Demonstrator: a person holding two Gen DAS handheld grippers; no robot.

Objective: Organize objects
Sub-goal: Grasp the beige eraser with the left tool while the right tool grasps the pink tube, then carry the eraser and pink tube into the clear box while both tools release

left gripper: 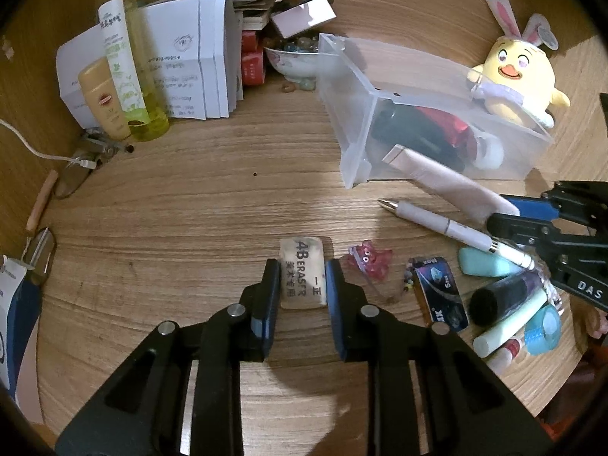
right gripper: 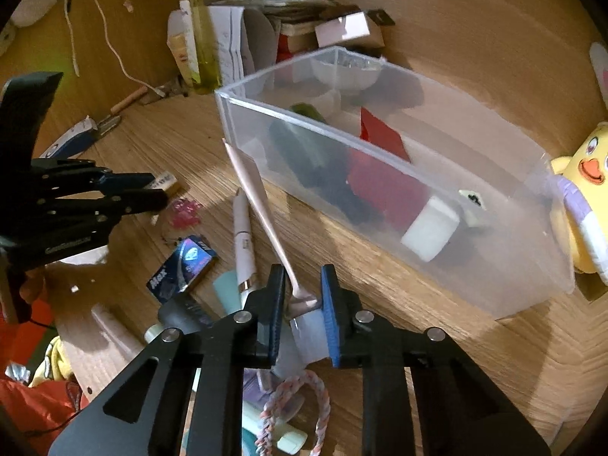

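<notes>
My left gripper (left gripper: 302, 271) is closed around a beige 4B eraser (left gripper: 303, 262) that lies on the wooden desk. My right gripper (right gripper: 303, 277) is shut on the cap end of a pale pink tube (right gripper: 262, 209), held tilted above the desk with its flat tail pointing at the clear plastic bin (right gripper: 383, 174). The tube (left gripper: 448, 182) and right gripper (left gripper: 505, 214) also show at the right of the left wrist view, beside the bin (left gripper: 353, 114). The bin holds a black item, something red and a white block.
Loose items lie at the right: a white pen (left gripper: 452, 228), a pink charm (left gripper: 370, 258), a small blue box (left gripper: 440, 292), a mint eraser (left gripper: 486, 262), tubes and a braided cord (right gripper: 292, 410). Bottles (left gripper: 129, 72), papers and a bowl stand behind. A yellow plush chick (left gripper: 516, 72) leans on the bin.
</notes>
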